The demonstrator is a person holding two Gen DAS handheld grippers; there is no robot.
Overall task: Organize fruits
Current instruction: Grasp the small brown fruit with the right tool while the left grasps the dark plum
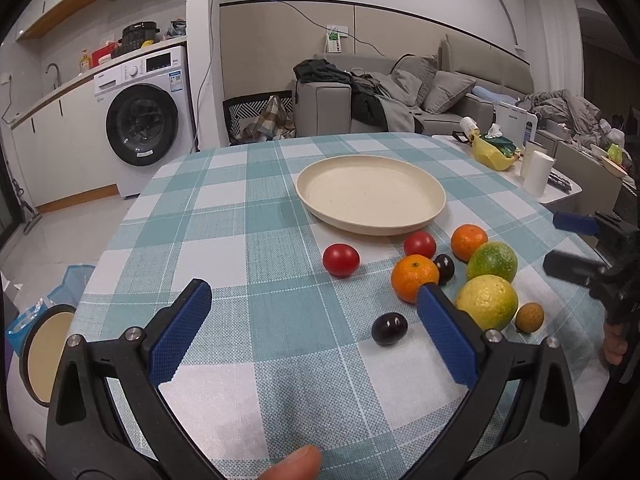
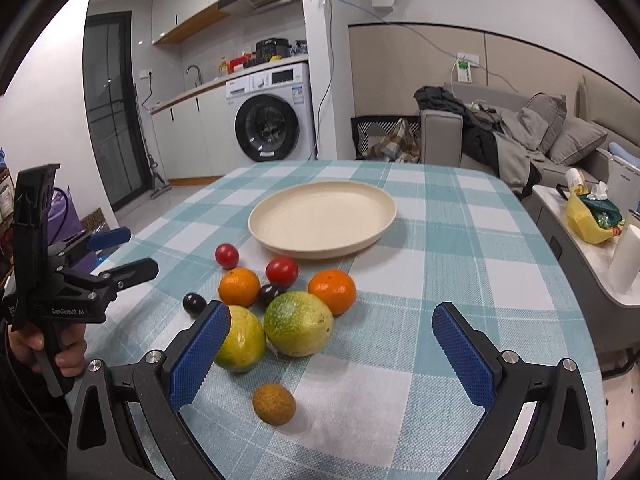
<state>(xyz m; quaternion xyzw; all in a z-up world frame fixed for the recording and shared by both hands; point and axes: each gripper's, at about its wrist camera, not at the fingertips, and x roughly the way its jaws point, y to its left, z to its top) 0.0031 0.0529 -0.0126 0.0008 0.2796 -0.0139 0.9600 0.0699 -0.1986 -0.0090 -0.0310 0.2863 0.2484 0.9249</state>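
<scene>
A round cream-coloured plate (image 1: 371,196) sits bare on a table draped in a teal-and-white checked cloth (image 1: 240,216), the fruit clustered just in front of it. The left gripper (image 1: 310,300), blue-padded fingers spread wide and holding nothing, hovers short of the plate; a dark purple grape (image 1: 389,329) lies between its fingers, and its right finger overlaps the nearer of two oranges (image 1: 414,278). Only this view shows a thumb tip at the bottom edge. The right gripper (image 2: 330,322) is likewise released and empty, a small brown longan (image 2: 274,404) between its fingers. From here the yellow-green round fruit (image 2: 242,340) touches a greener one (image 2: 298,324), with a second orange (image 2: 333,291), two red cherry tomatoes (image 2: 282,271) and another grape (image 2: 269,294) nearer the plate. This view alone shows a hand (image 2: 60,354) gripping the left tool's handle.
</scene>
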